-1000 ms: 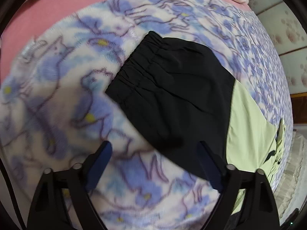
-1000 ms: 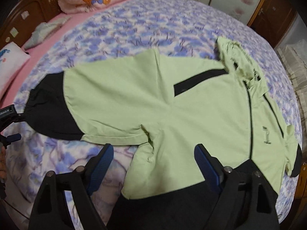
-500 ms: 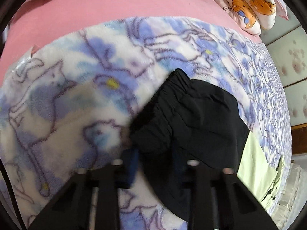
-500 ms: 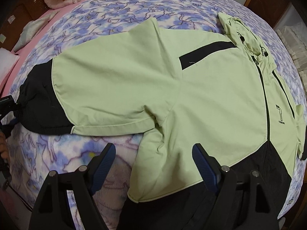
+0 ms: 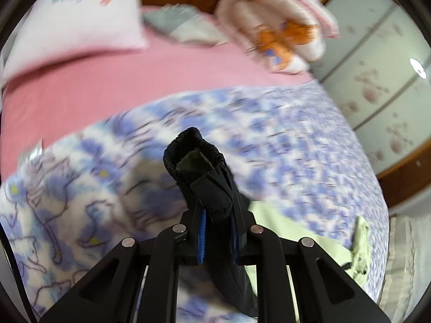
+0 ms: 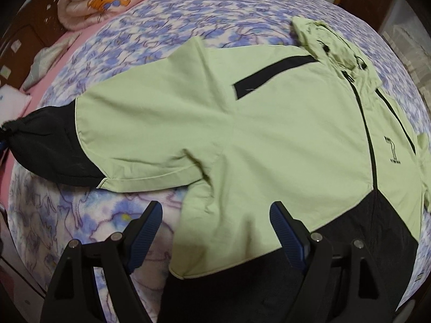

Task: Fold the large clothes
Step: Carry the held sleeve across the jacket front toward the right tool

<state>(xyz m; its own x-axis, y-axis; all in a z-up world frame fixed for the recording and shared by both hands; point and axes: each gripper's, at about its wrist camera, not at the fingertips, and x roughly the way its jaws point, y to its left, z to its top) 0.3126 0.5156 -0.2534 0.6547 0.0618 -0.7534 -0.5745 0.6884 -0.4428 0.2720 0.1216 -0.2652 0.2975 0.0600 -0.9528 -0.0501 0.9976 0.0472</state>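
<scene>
Left wrist: left gripper (image 5: 217,235) clamps the jacket (image 6: 242,140) cuff (image 5: 198,158); soft, light, floppy. Right gripper (image 6: 216,231), spread apart, should pinch the hem.

The left camera sits low and close at the sleeve cuff (image 5: 195,158); the right looks down across the jacket (image 6: 242,140) (both catch that cuff (image 6: 10,129) and the bedspread (image 5: 296,140)).
</scene>
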